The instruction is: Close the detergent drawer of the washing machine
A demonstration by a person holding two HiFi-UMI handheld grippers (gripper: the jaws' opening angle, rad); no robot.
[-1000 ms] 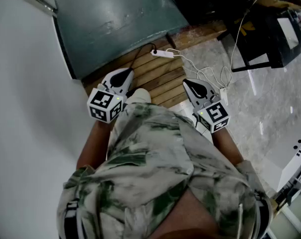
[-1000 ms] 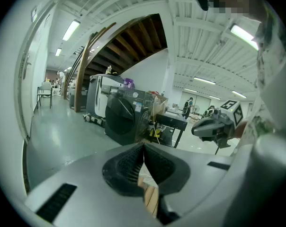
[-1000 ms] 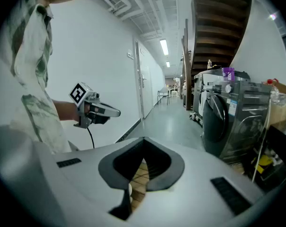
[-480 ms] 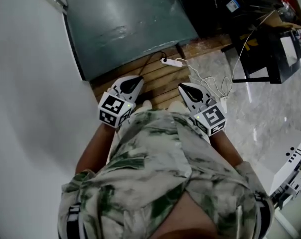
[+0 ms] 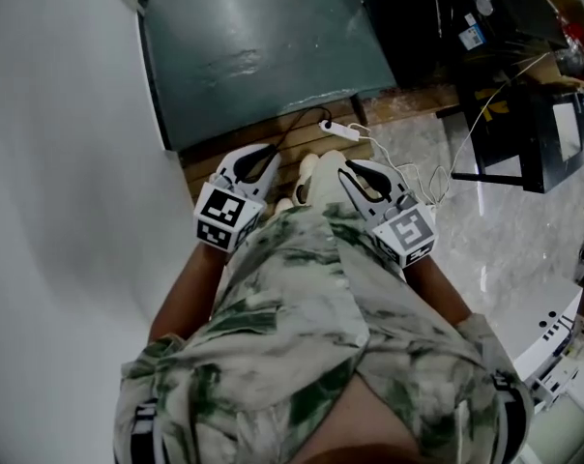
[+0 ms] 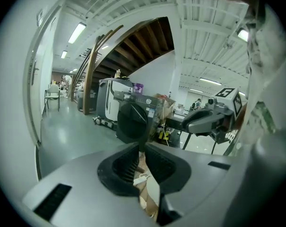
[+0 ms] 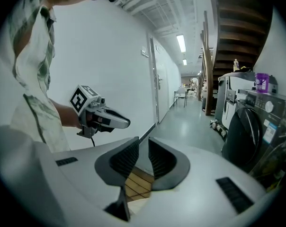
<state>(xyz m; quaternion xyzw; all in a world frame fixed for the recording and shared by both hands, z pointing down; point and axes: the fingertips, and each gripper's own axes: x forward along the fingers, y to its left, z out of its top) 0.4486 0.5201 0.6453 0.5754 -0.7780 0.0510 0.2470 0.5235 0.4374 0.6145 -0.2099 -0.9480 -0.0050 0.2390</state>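
My left gripper [image 6: 142,144], right gripper [image 7: 143,140] pressed near-together, empty; washer [image 7: 249,126] well off (drawer not made out); expect light sliding plastic, I'd push front face squarely

Green-blotched white shirt [image 5: 302,307] worn; grey left claw [image 5: 271,151] and right claw [image 5: 348,166] bear black-and-white marker cubes [image 5: 221,218].

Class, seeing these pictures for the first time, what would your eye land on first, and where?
Two grippers with black-and-white marker cubes, left gripper and right gripper, jut out side by side before the person's patterned shirt. Ahead of the left one stands a washing machine with a dark round door.
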